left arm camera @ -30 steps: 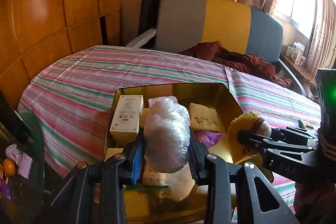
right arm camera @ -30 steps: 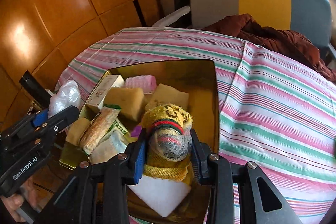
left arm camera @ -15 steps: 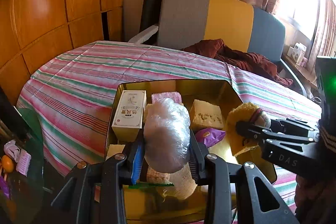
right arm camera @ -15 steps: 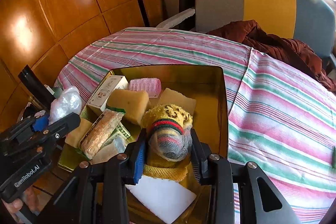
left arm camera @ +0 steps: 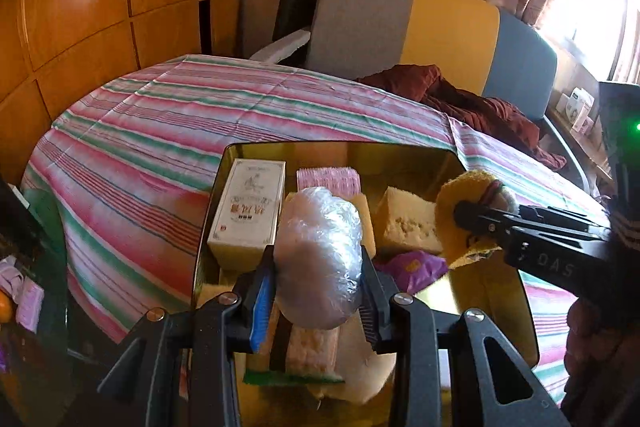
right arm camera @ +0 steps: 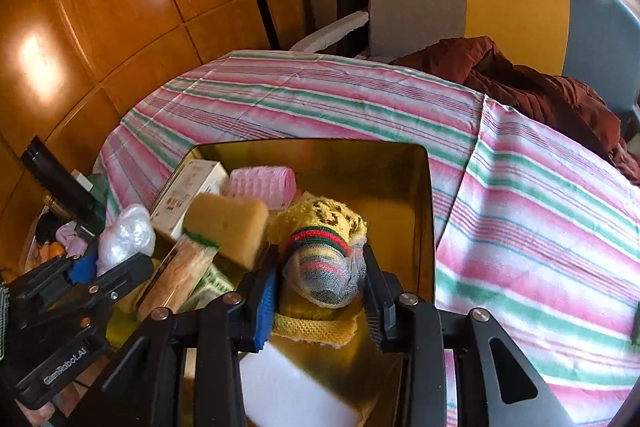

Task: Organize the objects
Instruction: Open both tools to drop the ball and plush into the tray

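We see a gold tin (right arm camera: pixel 424 211) on the striped cloth, holding a white carton (left arm camera: pixel 248 211), a pink roller (right arm camera: pixel 260 183), yellow sponges (right arm camera: pixel 228 227) and a white block (right arm camera: pixel 296 395). A clear plastic bundle (left arm camera: pixel 320 263) and a yellow knitted roll (right arm camera: pixel 324 259) sit above it, each clamped between gripper pads.

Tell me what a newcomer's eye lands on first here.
The gold tin crammed with sponges and boxes, sitting on the striped cloth. Over it, the left tongs clamp a clear plastic bundle, and the right tongs clamp a yellow knitted sock roll.
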`<state>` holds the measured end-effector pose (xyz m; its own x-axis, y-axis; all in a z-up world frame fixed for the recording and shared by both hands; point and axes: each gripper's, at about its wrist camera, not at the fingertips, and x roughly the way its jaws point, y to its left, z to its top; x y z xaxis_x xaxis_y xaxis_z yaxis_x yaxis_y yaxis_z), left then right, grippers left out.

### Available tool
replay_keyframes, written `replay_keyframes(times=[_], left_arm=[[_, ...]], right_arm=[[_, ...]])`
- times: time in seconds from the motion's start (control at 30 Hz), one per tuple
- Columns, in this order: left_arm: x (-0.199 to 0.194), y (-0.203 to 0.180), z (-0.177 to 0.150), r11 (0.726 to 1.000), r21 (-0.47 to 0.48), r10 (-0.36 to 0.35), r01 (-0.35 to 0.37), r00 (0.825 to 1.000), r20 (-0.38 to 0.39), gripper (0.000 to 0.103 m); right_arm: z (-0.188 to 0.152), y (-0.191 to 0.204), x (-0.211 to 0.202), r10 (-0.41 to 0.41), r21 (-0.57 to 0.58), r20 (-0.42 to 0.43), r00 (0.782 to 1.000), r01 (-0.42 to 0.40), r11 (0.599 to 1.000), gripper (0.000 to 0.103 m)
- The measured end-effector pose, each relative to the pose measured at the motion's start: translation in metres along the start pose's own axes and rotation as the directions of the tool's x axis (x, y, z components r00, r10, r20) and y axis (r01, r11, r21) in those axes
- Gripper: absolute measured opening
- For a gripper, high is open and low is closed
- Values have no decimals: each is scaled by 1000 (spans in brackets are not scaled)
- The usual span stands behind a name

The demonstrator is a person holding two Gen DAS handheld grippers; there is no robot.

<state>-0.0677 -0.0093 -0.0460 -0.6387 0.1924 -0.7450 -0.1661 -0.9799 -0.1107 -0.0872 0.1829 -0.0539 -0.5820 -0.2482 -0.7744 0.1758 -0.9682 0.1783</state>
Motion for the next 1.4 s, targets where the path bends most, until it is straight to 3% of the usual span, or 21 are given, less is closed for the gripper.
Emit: replay_keyframes(times=[0.27, 0.47, 0.6, 0.7, 0.93, 1.4], left_arm=[[19, -17, 4, 999, 31, -20, 21, 999, -34, 36], [33, -34, -4, 996, 85, -18, 24, 997, -73, 37], [36, -39, -5, 996, 89, -21, 29, 996, -84, 39], [35, -38, -6, 996, 82, -27, 35, 995, -91, 43], [24, -38, -8, 997, 75, -27, 33, 997, -77, 47], [-1, -37, -6, 997, 74, -26, 28, 999, -25, 47]], right_arm=[[22, -1, 20, -9, 7, 0, 1000, 9, 1000, 38], [32, -9, 37, -80, 3, -21, 997, 80, 997, 38], [34, -13, 47, -84, 1, -41, 996, 84, 996, 44], [34, -14, 44, -74, 7, -23, 997, 74, 997, 52], [30, -14, 30, -67, 15, 7, 998, 66, 998, 61], [16, -11, 9, -53, 30, 22, 998, 53, 998, 65]])
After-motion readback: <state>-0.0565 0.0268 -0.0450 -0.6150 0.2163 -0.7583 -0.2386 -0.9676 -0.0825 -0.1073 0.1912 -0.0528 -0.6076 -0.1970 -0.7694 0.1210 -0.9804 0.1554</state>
